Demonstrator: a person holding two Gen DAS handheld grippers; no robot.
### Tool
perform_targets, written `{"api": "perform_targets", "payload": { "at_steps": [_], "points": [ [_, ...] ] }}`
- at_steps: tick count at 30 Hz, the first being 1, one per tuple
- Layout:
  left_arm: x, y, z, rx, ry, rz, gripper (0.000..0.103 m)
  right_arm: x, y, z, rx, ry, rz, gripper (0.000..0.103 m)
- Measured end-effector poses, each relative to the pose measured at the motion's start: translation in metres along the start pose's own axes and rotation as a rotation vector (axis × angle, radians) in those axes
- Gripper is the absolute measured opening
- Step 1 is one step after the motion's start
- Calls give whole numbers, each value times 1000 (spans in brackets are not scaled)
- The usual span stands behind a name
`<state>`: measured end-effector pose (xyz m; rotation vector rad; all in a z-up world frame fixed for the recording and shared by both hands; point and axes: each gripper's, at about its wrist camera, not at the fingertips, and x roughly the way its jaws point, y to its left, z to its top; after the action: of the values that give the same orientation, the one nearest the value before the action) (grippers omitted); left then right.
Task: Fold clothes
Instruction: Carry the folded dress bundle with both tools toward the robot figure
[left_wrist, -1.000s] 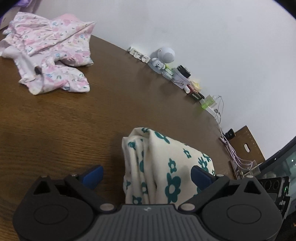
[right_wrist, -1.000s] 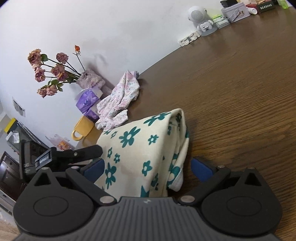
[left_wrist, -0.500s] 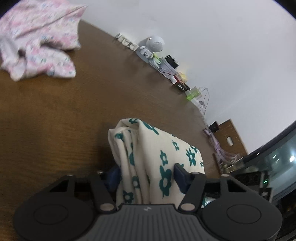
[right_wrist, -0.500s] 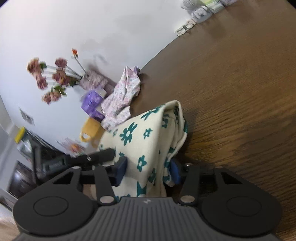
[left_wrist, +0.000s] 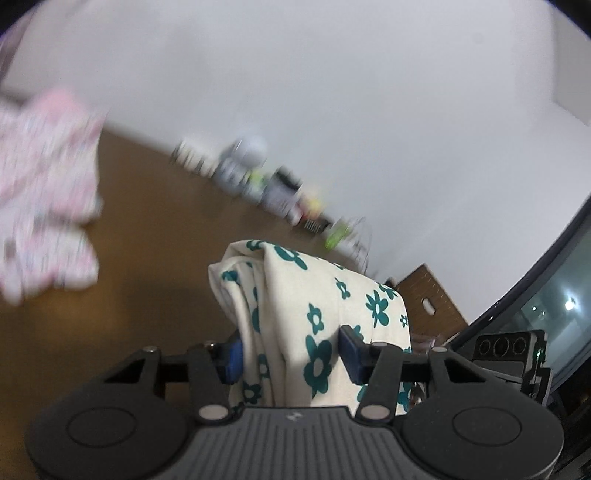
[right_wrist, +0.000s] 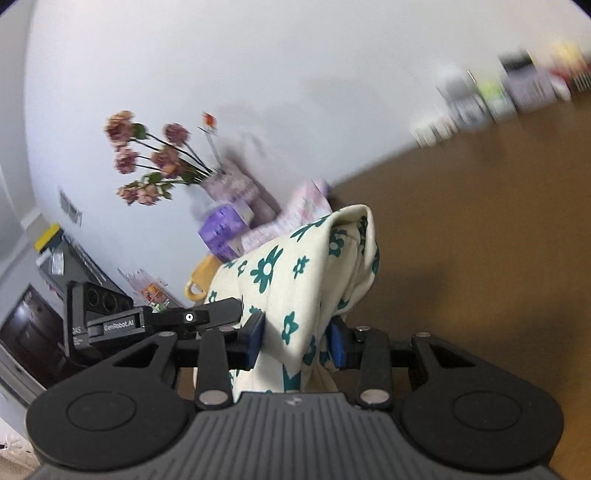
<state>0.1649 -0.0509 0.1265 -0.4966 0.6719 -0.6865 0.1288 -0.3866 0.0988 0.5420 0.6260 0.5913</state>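
left wrist view, left gripper (left_wrist: 291, 352) and right gripper (right_wrist: 297, 341) closing, clamped on folded floral cloth (left_wrist: 317, 306), background blurred

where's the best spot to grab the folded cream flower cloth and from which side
Grip the cream flower cloth at its two thick near ends, coming in level from the near side. The stacked layers bunch there, so pads catch every fold. The left gripper and right gripper are closing on those ends.
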Motion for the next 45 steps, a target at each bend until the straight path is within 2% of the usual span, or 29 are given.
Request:
{"api": "perform_targets", "payload": {
  "at_steps": [3,7,12,17,23,29,35,45],
  "points": [
    [1,-17,36,37,-59,15,50,-4,18,34,-63,-28,0,36],
    [18,-21,84,46,-121,43,51,9,21,86,-63,-63,18,36],
    [61,12,127,-28,-134,85,51,55,-11,145,-1,-51,29,36],
    [116,66,157,-108,-125,152,50,123,-67,181,48,-16,17,36],
    [187,138,171,-190,-61,222,50,208,-129,195,110,46,-40,36],
    [232,180,170,-235,-21,283,50,261,-174,193,153,83,-82,36],
    [251,202,169,-257,-30,301,50,284,-192,191,181,80,-98,35],
    [265,198,173,-250,-34,339,52,294,-196,202,160,83,-151,37]
  ]
}}
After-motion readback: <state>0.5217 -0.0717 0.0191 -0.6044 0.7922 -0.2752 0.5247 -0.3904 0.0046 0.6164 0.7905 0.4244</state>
